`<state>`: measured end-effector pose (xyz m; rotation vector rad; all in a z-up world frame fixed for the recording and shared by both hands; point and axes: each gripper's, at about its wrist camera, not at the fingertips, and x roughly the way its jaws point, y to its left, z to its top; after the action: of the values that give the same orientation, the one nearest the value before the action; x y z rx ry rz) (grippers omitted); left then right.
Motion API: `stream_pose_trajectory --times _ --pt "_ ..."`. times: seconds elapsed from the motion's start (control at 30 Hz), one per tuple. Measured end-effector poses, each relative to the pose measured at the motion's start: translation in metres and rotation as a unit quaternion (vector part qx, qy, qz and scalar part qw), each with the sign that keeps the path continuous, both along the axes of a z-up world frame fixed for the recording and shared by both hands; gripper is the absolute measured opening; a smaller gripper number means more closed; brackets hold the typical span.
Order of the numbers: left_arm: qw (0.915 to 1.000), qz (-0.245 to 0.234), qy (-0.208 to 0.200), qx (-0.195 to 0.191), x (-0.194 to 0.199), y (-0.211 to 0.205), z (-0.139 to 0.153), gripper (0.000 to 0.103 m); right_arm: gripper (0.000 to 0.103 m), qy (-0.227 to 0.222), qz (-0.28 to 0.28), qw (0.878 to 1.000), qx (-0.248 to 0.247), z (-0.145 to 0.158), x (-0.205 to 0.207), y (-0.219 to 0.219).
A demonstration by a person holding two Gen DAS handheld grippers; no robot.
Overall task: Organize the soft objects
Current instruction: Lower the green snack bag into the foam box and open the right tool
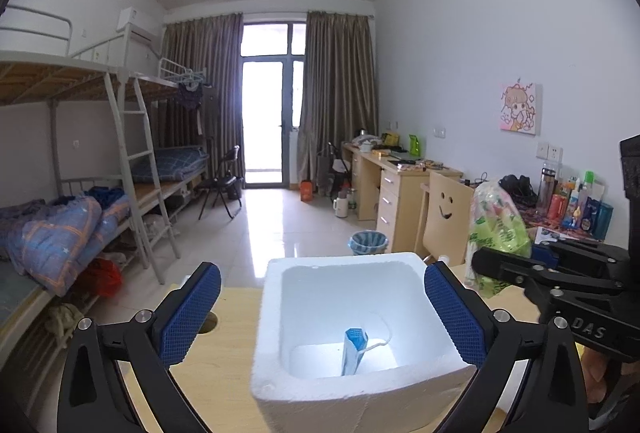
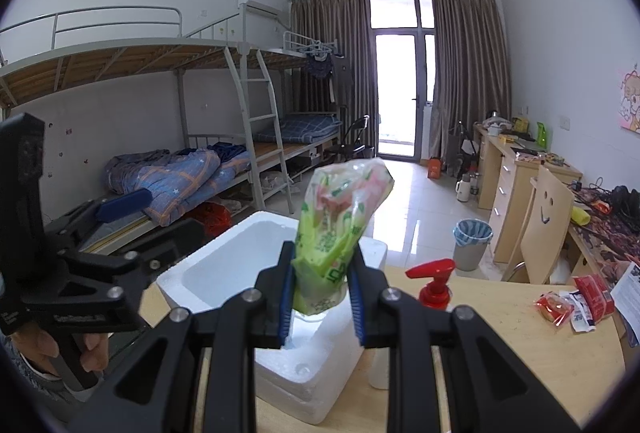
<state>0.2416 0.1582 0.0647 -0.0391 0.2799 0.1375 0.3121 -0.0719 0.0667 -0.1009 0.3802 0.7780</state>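
Observation:
A white foam box (image 1: 400, 385) stands on the wooden table, open at the top. A folded blue face mask (image 1: 353, 351) stands inside it. My left gripper (image 1: 322, 313) is open and empty, its blue pads either side of the box. My right gripper (image 2: 322, 297) is shut on a green and pink plastic pack (image 2: 340, 229) and holds it upright above the right corner of the foam box (image 2: 216, 265). The pack also shows in the left wrist view (image 1: 498, 229), to the right of the box.
A red pump bottle (image 2: 434, 287) stands right of the box. Red snack packets (image 2: 576, 303) lie on the table (image 2: 500, 337) at the right. A chair (image 2: 546, 229), bin (image 2: 472, 241) and desks stand beyond. Bunk beds line the left wall.

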Motion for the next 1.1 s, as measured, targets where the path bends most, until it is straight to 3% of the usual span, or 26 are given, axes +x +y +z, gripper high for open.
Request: stream_pose_trajectory --times 0.57,0.83,0.9,0.97,1.03,1.1 --pt "0.9982 0.06 -0.01 0.005 -0.04 0.024 0.0 0.102 0.028 0.011 0.053 0.998 -0.006 -0.007 0.005 0.041" --pt "0.9974 0.07 -0.01 0.005 -0.043 0.035 0.0 0.102 0.029 0.015 0.048 0.999 -0.011 -0.012 0.011 0.044" --pt "0.9975 0.07 -0.011 0.004 -0.042 0.037 0.0 0.102 0.039 0.019 0.041 0.999 -0.017 -0.013 0.013 0.045" --pt "0.9975 0.069 -0.012 0.004 -0.044 0.037 0.0 0.102 0.07 0.026 0.029 0.999 -0.013 -0.013 0.015 0.048" --pt "0.9976 0.068 -0.011 0.003 -0.043 0.038 -0.001 0.102 0.077 0.035 0.028 0.999 -0.005 -0.014 0.019 0.045" --pt "0.9975 0.069 -0.012 0.002 -0.043 0.039 -0.001 0.102 0.078 0.038 0.024 0.999 -0.008 -0.014 0.021 0.044"
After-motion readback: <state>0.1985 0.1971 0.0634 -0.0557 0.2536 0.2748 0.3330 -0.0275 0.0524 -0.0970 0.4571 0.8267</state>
